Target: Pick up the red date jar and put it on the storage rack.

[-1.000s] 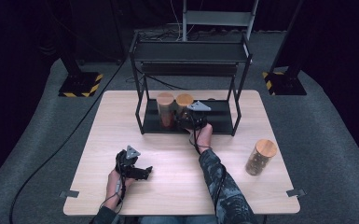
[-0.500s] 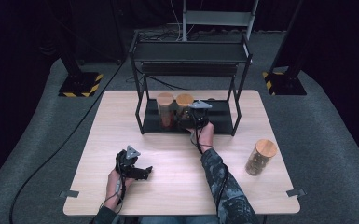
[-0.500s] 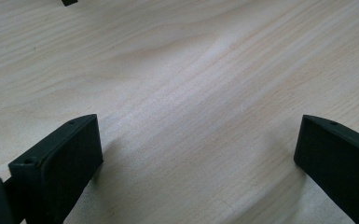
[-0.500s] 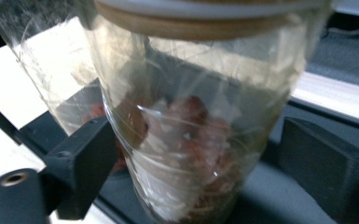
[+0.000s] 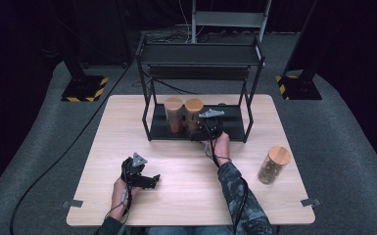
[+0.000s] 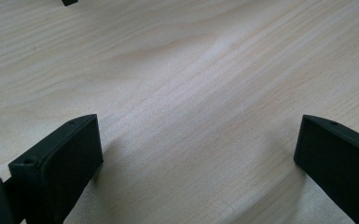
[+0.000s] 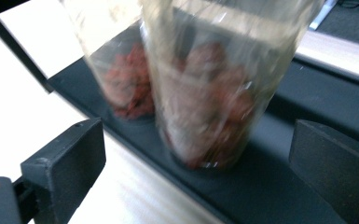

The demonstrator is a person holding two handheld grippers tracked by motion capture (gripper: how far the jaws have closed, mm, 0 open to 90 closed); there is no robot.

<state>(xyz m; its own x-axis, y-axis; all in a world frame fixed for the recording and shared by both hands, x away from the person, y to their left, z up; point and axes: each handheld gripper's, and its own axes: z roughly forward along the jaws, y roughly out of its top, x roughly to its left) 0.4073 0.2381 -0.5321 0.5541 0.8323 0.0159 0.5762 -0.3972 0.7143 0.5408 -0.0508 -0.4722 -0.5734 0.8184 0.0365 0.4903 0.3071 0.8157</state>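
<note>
The right gripper (image 5: 203,133) stands at the front edge of the black rack's lower shelf (image 5: 232,128), where 2 cork-lidded glass jars sit side by side. Its jaws have just been opening and now stand wide; in the right gripper view the nearer jar (image 7: 214,93), holding brownish dried pieces, stands ahead of them with air on both sides, so nothing is gripped. That jar (image 5: 194,116) rests upright on the shelf, touching or just beside the jar of red pieces (image 5: 173,115) on its left.

The step in hand looks like letting go after setting the jar down. To do it well, draw the gripper straight back toward the person, level, keeping both jaws off the glass so the jar neither tips nor knocks its neighbour.

A 3rd jar (image 5: 273,164) waits on the worktop (image 5: 186,196) at the right. The left gripper (image 5: 149,181) rests low over bare wood, jaws wide, holding nothing.
</note>
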